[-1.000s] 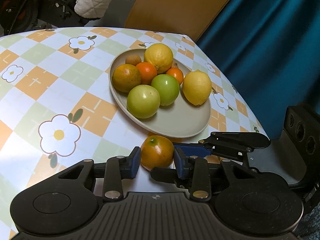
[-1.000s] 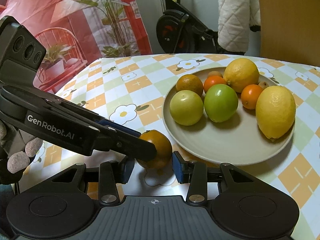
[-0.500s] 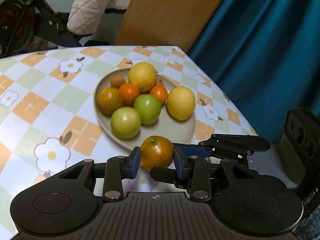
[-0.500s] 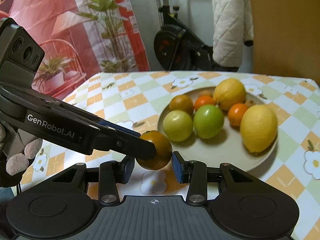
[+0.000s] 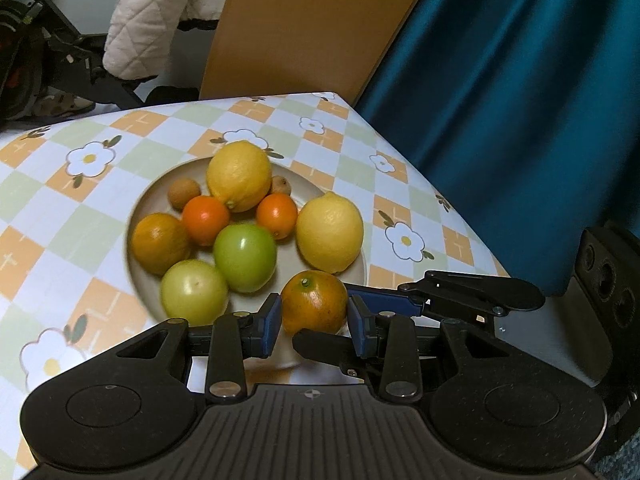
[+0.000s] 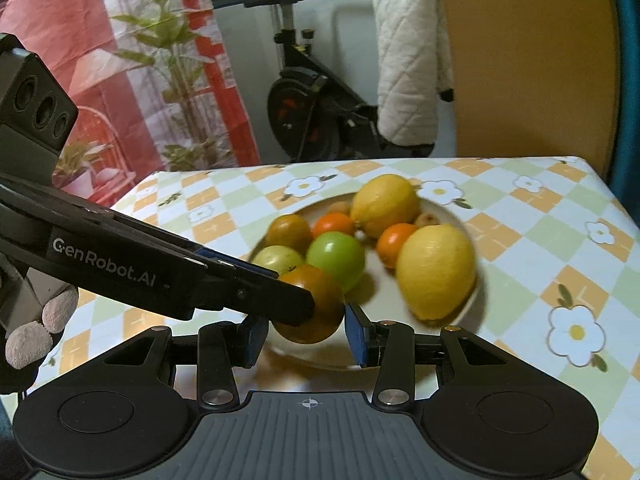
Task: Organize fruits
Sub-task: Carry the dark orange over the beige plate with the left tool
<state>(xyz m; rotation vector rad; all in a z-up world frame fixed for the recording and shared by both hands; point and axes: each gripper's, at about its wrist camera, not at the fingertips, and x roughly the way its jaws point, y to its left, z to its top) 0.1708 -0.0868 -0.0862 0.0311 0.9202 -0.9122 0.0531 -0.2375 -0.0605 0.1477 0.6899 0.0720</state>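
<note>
Orange [image 5: 314,302] clamped by both left tongs [image 5: 314,322] and right tongs [image 6: 306,330], held over the near rim of the plate [image 5: 154,196], whose only free patch is that near side, counter [image 5: 120,120] edge by the curtain [image 5: 520,120] close.

- Table [image 5: 120,184] with checked flower-print cloth
- Teal curtain [image 5: 520,100] past its right edge
- Wooden panel [image 5: 312,24] behind
- Exercise bike [image 6: 312,112], quilted white garment [image 6: 408,64] draped on it
- Red plant-print hanging [image 6: 120,60] left
</note>
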